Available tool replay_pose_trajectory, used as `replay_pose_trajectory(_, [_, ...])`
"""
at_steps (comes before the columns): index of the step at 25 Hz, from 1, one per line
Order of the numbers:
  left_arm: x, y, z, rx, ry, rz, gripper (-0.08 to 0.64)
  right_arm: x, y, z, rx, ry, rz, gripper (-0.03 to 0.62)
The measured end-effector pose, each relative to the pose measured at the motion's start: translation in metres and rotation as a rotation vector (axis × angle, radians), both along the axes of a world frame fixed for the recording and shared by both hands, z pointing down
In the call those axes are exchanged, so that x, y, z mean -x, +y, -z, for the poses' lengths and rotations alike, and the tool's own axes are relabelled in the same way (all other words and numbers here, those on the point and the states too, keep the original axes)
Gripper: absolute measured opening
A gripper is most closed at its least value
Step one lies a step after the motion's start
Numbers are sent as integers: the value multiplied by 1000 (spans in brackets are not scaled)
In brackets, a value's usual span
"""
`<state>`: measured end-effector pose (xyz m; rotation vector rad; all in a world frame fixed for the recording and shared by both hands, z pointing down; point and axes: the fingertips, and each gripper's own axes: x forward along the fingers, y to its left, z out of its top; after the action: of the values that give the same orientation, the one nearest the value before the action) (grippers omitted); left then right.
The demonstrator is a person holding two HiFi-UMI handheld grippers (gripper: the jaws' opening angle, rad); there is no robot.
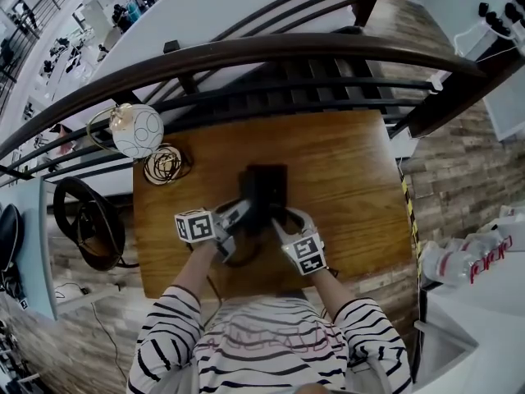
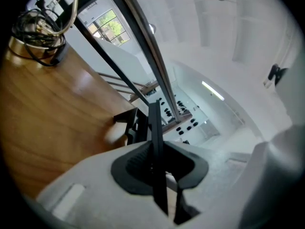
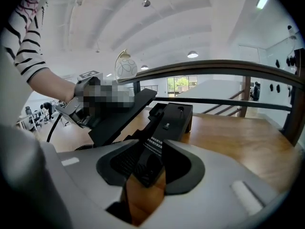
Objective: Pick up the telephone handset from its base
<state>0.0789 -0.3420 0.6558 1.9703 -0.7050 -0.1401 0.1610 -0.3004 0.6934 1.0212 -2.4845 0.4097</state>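
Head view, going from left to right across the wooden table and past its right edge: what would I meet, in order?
white globe → coil of cable → left gripper → right gripper → plastic bottles

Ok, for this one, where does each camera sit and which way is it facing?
Head view: on the head, looking steeply down at the wooden table and telephone base; striped sleeves, left gripper, right gripper show.
Left gripper view: on the left gripper, facing across the table toward the railing; its jaws clamp a thin black slab.
Right gripper view: on the right gripper, facing the base; jaws grip a labelled black piece; the left arm shows.
Shared: all see table and railing.
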Motion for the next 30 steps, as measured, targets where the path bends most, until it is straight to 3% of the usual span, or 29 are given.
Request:
replay_pose_trajectory(8, [16, 22, 48, -92, 36, 2, 74, -6, 7, 45, -24, -108, -100, 147])
replay_pose_trajectory(24, [62, 80, 139, -267, 62, -1, 74, 8, 43, 165, -194, -225, -246, 3])
replay_pose_trajectory(30, [80, 97, 161, -306, 74, -9, 74, 18, 58, 188, -221, -253, -269, 2])
